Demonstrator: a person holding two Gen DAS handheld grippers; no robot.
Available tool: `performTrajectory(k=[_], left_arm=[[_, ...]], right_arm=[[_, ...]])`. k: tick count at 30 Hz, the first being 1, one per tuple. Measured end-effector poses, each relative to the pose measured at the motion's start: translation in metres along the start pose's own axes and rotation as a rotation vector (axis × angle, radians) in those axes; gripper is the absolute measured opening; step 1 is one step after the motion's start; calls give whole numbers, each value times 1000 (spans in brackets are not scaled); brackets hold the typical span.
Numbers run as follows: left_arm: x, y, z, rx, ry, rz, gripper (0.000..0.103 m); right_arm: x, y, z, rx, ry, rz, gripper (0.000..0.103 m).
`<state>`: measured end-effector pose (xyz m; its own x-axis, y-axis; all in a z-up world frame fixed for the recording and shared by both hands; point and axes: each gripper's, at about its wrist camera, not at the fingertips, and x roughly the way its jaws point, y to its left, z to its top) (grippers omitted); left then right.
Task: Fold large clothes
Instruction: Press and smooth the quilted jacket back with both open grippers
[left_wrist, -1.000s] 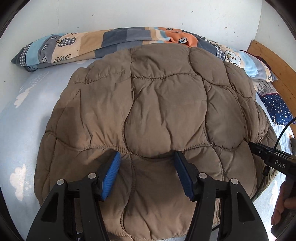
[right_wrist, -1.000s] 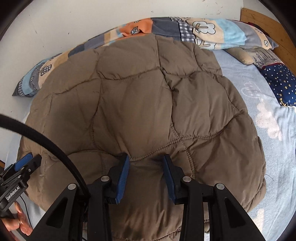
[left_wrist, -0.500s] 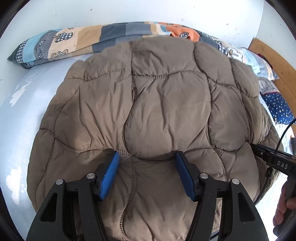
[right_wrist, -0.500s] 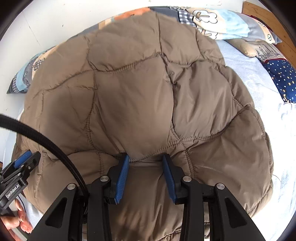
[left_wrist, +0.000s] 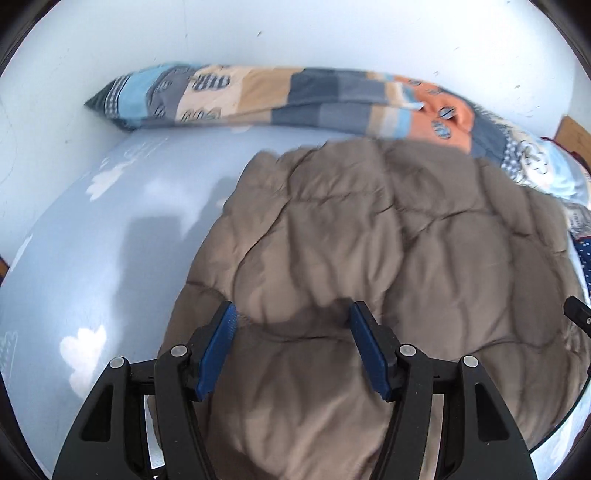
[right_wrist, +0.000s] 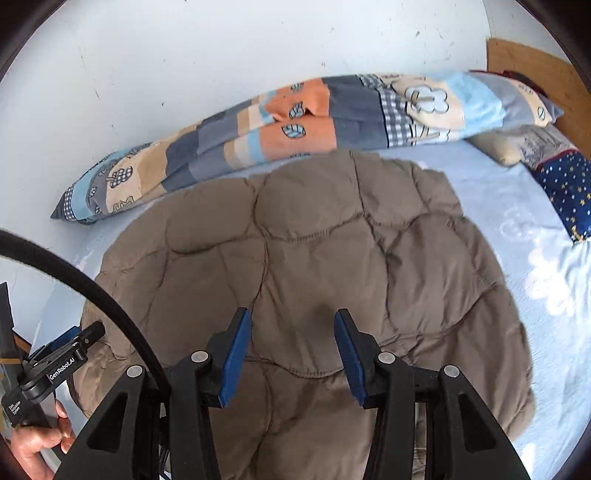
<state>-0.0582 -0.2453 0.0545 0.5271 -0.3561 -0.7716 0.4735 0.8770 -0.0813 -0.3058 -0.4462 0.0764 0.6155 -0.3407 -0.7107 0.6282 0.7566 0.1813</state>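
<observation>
A large brown quilted jacket (left_wrist: 388, 258) lies spread on the light blue bed sheet (left_wrist: 110, 240); it also shows in the right wrist view (right_wrist: 314, 251). My left gripper (left_wrist: 291, 325) is open, jaws wide, above the jacket's near left part. My right gripper (right_wrist: 291, 332) is open above the jacket's near middle, close to a folded edge that crosses below the fingertips. Neither gripper holds cloth. The left gripper's body (right_wrist: 55, 365) shows at the lower left of the right wrist view, held by a hand.
A long patchwork pillow (left_wrist: 295, 96) lies along the white wall behind the jacket, also in the right wrist view (right_wrist: 295, 125). A dark blue starred pillow (right_wrist: 569, 192) and a wooden headboard (right_wrist: 535, 70) are at the right. Bare sheet (right_wrist: 535, 277) lies right of the jacket.
Both grippers have pulled back and up from the jacket. The right gripper's jaws have opened wider. The left view now shows much more bare sheet on the left.
</observation>
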Motion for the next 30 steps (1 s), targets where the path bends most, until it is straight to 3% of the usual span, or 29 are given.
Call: performTrajectory(k=[3, 9, 15, 19, 30], left_arm=[[8, 1, 1, 15, 20, 11, 68], [11, 0, -2, 13, 25, 23, 68], [-2, -4, -3, 14, -19, 20, 68], [-18, -9, -4, 52, -70, 15, 68], [-42, -8, -4, 124, -141, 41, 68]], right_arm=[[20, 9, 0, -20, 57, -23, 51], [39, 14, -7, -66, 88, -77, 53], [12, 10, -1, -21, 51, -37, 53], [-14, 3, 2, -5, 12, -64, 53], [-42, -43, -10, 56, 85, -146, 54]])
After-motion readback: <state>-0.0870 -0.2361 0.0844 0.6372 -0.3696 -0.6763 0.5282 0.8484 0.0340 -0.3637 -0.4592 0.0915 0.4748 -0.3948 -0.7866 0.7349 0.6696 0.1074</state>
